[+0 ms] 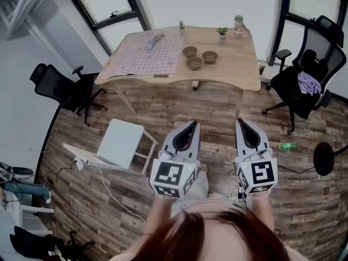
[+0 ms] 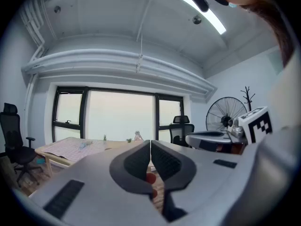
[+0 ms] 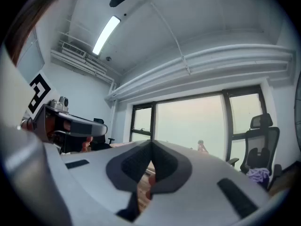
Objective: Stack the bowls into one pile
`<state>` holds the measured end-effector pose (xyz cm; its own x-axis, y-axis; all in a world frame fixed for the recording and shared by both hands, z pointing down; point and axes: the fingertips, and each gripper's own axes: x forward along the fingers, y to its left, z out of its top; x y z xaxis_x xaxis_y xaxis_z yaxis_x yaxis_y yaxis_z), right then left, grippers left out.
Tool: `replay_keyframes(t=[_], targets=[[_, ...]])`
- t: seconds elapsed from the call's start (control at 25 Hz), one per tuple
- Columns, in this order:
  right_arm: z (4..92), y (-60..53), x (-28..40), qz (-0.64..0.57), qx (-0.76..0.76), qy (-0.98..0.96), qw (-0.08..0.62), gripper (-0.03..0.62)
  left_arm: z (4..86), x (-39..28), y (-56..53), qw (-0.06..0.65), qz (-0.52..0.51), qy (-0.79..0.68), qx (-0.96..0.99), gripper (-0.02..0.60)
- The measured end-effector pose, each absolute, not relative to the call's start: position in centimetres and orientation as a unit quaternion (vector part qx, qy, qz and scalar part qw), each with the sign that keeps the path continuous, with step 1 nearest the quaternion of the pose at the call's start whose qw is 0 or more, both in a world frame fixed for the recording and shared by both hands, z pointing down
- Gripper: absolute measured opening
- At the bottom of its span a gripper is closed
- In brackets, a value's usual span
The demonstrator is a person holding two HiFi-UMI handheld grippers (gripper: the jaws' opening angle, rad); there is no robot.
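Brown round bowls, three, sat singly on the light wooden table (image 1: 234, 69) at 12 o'clock from the person: left bowl (image 1: 190, 51), middle bowl (image 1: 194, 63), right bowl (image 1: 210, 56). They were close together, none inside another. Stacking looked not yet begun, so every lift was left to do.

Left gripper (image 1: 192, 125) was held low by the person's body, well apart from the table, its jaws pressed together with nothing between them. Right gripper (image 1: 242, 122) was the same, closed and empty.

Around, left to right:
- a black office chair (image 1: 54, 86) at 9 o'clock of the table
- a white folding stool (image 1: 122, 143) at 10 o'clock of the left gripper
- a pink checked cloth (image 1: 147, 56) on the table's left half
- a small potted plant (image 1: 222, 32) and a clear bottle (image 1: 238, 24) at the far edge
- a second black chair with purple fabric (image 1: 309, 82) at 3 o'clock
- a green bottle (image 1: 287, 145) on the floor

Bare wood floor lay between the person and the table. Nothing seemed to block the bowls.
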<state>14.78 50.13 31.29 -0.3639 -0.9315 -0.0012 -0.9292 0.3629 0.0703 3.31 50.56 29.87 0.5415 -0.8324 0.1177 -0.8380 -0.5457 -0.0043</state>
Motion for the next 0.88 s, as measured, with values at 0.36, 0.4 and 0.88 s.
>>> replay_keyframes(t=[0.36, 0.4, 0.88], targets=[[32.1, 47.8, 14.6, -0.017, 0.561, -0.828, 0.021, 0.000, 30.1, 3.8, 47.9, 0.024, 0.051, -0.467, 0.882, 0.011], [32.1, 47.4, 14.7, -0.014, 0.561, -0.828, 0.018, 0.000, 30.1, 3.9, 47.4, 0.023, 0.052, -0.465, 0.883, 0.011], [32.8, 39.7, 14.3, -0.002, 0.572, -0.820, 0.022, 0.000, 31.1, 3.3, 39.3, 0.030, 0.060, -0.451, 0.890, 0.011]])
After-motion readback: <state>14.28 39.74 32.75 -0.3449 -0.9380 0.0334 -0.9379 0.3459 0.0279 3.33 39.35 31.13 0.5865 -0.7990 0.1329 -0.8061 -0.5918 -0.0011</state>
